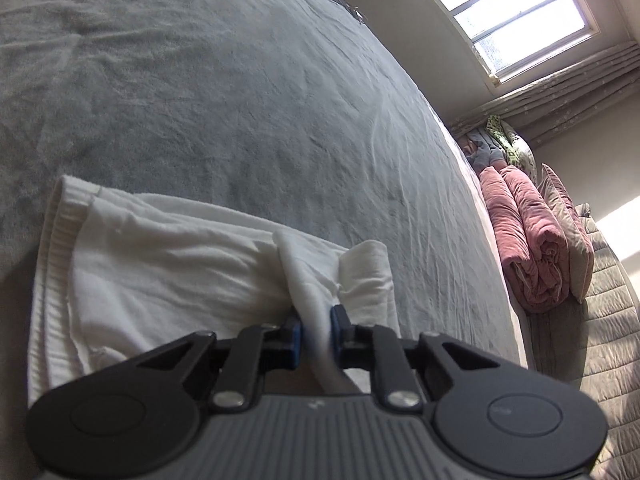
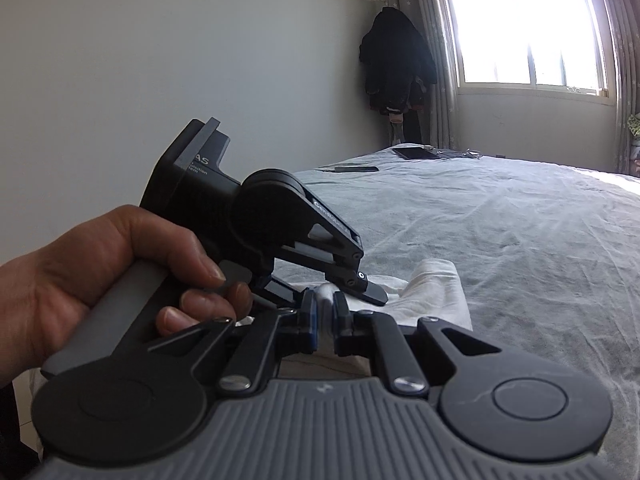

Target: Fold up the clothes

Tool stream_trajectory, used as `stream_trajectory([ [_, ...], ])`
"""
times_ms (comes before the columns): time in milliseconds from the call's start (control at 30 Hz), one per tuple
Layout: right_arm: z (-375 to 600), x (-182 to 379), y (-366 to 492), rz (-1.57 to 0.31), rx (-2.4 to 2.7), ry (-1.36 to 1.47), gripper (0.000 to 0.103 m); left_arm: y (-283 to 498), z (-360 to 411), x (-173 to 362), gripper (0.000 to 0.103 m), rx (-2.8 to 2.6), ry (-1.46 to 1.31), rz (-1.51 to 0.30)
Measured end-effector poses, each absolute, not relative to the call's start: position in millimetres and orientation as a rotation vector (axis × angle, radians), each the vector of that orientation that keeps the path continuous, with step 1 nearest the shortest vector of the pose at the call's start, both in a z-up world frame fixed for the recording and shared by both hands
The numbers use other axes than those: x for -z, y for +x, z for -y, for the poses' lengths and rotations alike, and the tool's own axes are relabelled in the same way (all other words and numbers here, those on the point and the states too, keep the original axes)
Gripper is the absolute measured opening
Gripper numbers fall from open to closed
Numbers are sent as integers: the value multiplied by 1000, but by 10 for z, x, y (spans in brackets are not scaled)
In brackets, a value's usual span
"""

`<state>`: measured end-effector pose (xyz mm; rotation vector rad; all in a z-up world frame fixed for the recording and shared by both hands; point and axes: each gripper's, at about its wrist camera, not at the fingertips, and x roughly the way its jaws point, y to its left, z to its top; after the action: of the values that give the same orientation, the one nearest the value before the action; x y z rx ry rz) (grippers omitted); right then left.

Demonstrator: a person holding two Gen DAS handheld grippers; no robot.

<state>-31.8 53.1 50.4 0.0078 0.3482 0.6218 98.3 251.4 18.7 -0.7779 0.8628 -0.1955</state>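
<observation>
1. The left gripper (image 1: pixel 316 326) has its fingers closed on a bunched fold of the white garment (image 1: pixel 160 268). The rest of the cloth spreads ahead and to the left of the fingers on the grey bed (image 1: pixel 240 100), with a ribbed hem (image 1: pixel 52 240) at its far left end.
2. The right gripper (image 2: pixel 325 320) likewise has its fingers pinched on a bit of the same white cloth. More of the cloth lies just ahead and to the right of them.
3. In the right wrist view the left hand (image 2: pixel 108 272) and its gripper sit just ahead and to the left of the right fingers, so both grips are close together on one edge.
4. The step looks like carrying a held edge over to make a fold. To do it well, lift both grips evenly, keep the edge taut between them, and lay it down square to the hem so no crease is trapped.
5. Room to move: the bedspread ahead of both sets of fingers is wide and bare.
6. A phone (image 2: pixel 356 169) and a tablet (image 2: pixel 416 153) lie far ahead near the wall. The rolled pink quilt (image 1: pixel 528 240) sits far right of the left fingers, past the bed's edge.
7. The near bed edge lies under the grippers; I judge sliding cloth could slip off there.
</observation>
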Motion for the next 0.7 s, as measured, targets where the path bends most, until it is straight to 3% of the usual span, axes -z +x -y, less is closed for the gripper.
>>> stream_trajectory([
  [233, -708, -536, -363, -341, -636, 2, 10, 914, -2720, -383, 7, 189, -721, -751],
  [700, -954, -530, -343, -382, -679, 54, 10, 763, -3107, -479, 6, 182, -606, -697],
])
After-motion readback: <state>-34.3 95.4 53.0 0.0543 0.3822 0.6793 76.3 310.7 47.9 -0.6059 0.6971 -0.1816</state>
